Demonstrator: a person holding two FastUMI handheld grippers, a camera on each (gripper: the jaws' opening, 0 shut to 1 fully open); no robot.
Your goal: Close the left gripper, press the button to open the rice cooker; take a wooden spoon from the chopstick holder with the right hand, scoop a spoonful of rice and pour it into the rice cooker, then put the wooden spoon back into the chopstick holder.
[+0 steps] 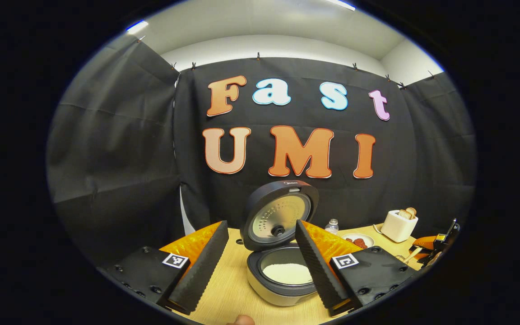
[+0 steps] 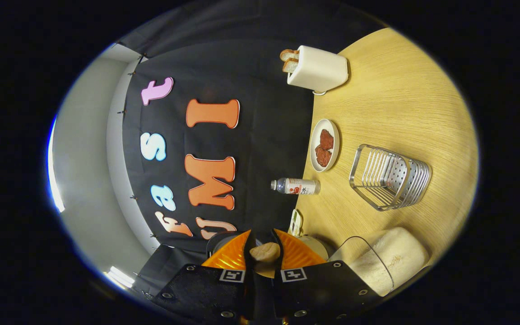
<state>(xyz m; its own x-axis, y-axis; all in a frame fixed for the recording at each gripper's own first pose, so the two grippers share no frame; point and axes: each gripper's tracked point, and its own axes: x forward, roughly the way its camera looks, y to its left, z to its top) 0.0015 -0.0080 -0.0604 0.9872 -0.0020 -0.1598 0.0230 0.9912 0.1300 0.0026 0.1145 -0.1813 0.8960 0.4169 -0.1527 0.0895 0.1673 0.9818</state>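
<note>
The rice cooker (image 1: 282, 275) stands open on the wooden table, its lid (image 1: 280, 214) upright and white rice (image 1: 287, 273) in the inner pot. My left gripper (image 1: 260, 222) hovers just in front of it, open wide with nothing between the fingers. In the right gripper view, which is rolled on its side, my right gripper (image 2: 264, 246) is shut on the wooden spoon (image 2: 264, 253). The metal chopstick holder (image 2: 388, 178) stands apart from it on the table. A glass container of rice (image 2: 388, 259) sits close beside the gripper. The right gripper (image 1: 440, 243) also appears at the far right of the left gripper view.
A white toaster (image 2: 318, 70) with bread, a small plate (image 2: 324, 145) of reddish food and a small bottle (image 2: 296, 186) line the back of the table (image 2: 400, 108) along the black cloth wall. The toaster (image 1: 398, 225) stands right of the cooker.
</note>
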